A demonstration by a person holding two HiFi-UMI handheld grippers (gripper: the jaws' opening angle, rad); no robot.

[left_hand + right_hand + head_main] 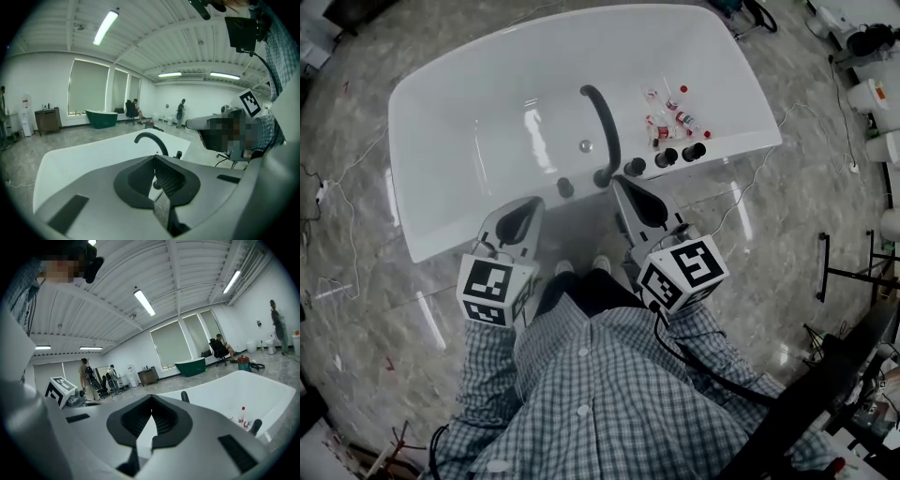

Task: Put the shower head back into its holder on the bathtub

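**Two empty grippers held at the near rim of a white bathtub**

The white bathtub [412,141] fills the upper half of the head view and stands on a marbled grey floor [825,187]. All places below are given relative to this tub.

The person, in a checked shirt [581,375], stands just outside the tub's near long side.

The left gripper [531,202] is held outside the near rim, its tip over the rim's edge. In the left gripper view its jaws [154,161] are pressed together with nothing between them.

The right gripper [622,186] is held beside it, its tip just short of the rim fittings. Its jaws [151,401] also meet at the tips and carry nothing.

A black arched spout [605,127] rises from the middle of the near rim and curves in over the basin.

Black knobs [635,167] stand in a row along that rim. The upright black piece at the row's right end appears to be the shower head [695,151], standing on the rim apart from both grippers.

Several small red-capped bottles [670,117] lie inside the basin, just behind the knobs.
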